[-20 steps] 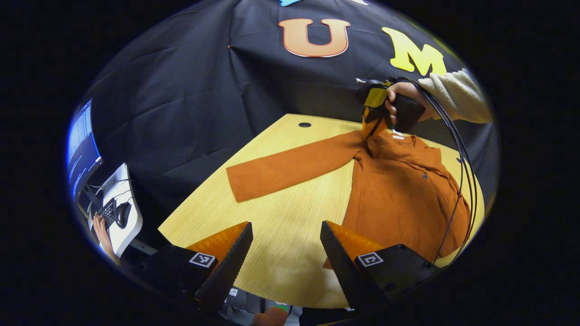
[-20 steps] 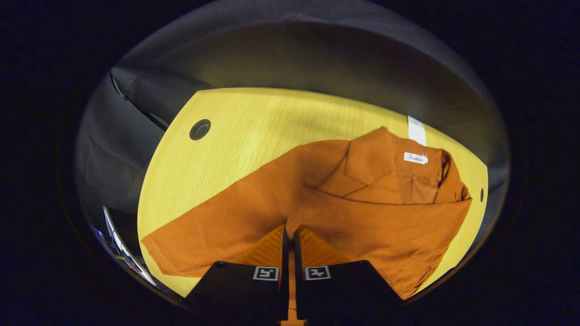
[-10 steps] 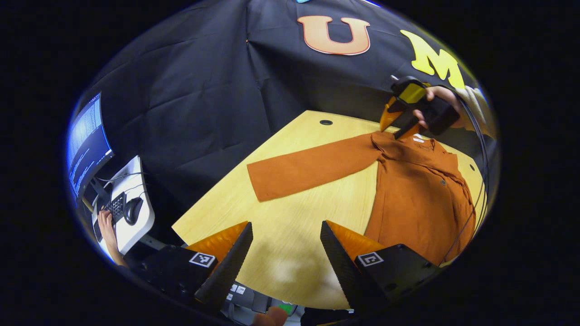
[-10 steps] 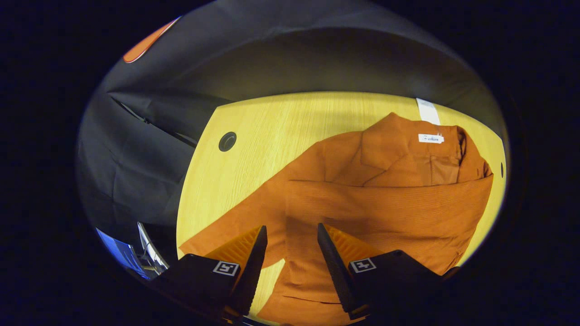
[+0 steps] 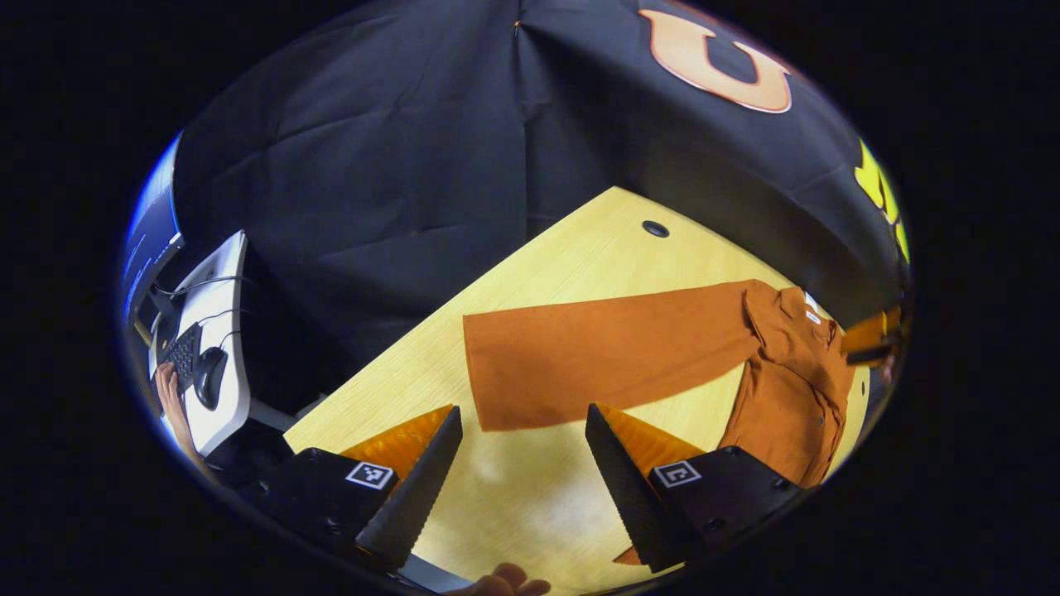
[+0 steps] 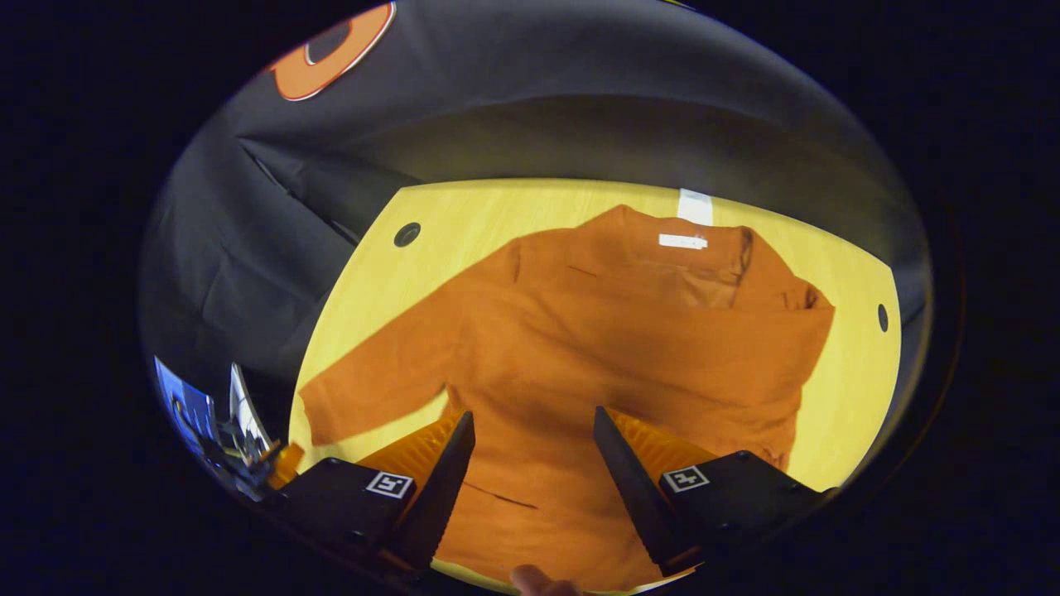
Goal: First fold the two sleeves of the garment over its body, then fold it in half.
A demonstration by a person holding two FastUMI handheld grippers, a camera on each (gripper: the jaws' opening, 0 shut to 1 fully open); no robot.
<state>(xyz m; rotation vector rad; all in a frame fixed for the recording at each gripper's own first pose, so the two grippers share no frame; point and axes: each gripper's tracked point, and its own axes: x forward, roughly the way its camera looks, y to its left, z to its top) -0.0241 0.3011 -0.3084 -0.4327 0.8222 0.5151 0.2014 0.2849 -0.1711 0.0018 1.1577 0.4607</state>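
Your right gripper has let go and gapes empty like the left gripper, whose sleeve awaits folding

Left tongs were spread wide, nothing pinched between the fingers, tips aimed toward 12 o'clock in the left gripper view. Right tongs were just as wide apart, also carrying nothing, fingers angled up toward 12 o'clock too.
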